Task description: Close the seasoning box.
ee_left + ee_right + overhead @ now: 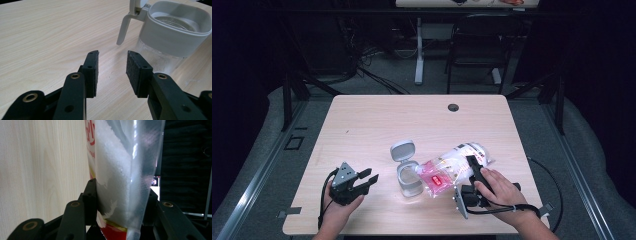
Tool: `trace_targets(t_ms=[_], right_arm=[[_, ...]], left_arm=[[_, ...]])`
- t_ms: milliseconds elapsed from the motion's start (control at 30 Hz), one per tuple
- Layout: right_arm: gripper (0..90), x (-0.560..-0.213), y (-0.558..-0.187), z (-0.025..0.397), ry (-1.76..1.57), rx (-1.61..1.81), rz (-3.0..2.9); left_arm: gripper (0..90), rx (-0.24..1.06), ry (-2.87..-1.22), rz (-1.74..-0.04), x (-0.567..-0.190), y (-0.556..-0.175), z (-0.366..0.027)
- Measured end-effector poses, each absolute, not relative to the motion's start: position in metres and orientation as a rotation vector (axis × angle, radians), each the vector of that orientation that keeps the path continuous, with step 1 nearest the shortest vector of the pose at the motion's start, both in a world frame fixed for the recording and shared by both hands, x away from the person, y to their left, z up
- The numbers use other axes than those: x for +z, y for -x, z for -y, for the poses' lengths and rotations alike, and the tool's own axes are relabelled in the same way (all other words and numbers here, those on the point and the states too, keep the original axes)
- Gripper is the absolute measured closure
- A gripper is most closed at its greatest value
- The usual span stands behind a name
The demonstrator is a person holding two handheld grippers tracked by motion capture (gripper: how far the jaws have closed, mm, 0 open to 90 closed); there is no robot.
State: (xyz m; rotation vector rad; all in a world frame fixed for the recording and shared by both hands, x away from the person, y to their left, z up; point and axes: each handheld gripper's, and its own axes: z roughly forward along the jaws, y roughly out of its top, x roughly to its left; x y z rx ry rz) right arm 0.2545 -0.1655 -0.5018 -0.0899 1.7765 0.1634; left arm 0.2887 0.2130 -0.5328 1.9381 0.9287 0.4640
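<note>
Our right hand-held gripper (473, 172) pinches a clear plastic bag (452, 167) of white granules, tipped so its open end rests at the rim of a grey-collared container (408, 180) near the table's (372, 120) centre. The container's hinged lid (402, 150) stands open at its twelve o'clock. At the container's nine o'clock, our left hand-held gripper (367, 181) sits on the table, jaws spread and holding nothing.
</note>
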Motion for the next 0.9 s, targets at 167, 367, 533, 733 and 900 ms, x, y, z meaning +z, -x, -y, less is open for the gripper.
trace_targets(t_ms=[167,367,533,733,900], right_arm=[[58.9,-0.501,-0.254,0.165,0.098,0.145,-1.780],[58.9,-0.500,-0.254,0.164,0.103,0.142,-1.780],[59.0,-0.500,-0.255,0.163,0.104,0.148,-1.779],[59.0,-0.498,-0.255,0.160,0.102,0.148,-1.777],[59.1,-0.498,-0.256,0.158,0.107,0.150,-1.781]], left_arm=[[62.7,0.462,-1.936,-0.926,-0.532,-0.288,-0.212],[62.9,0.459,-1.935,-0.885,-0.525,-0.284,-0.207],[62.9,0.452,-1.934,-0.847,-0.519,-0.279,-0.199],[63.0,0.417,-1.912,-0.799,-0.510,-0.274,-0.188],[62.7,0.408,-1.916,-0.737,-0.500,-0.269,-0.173]])
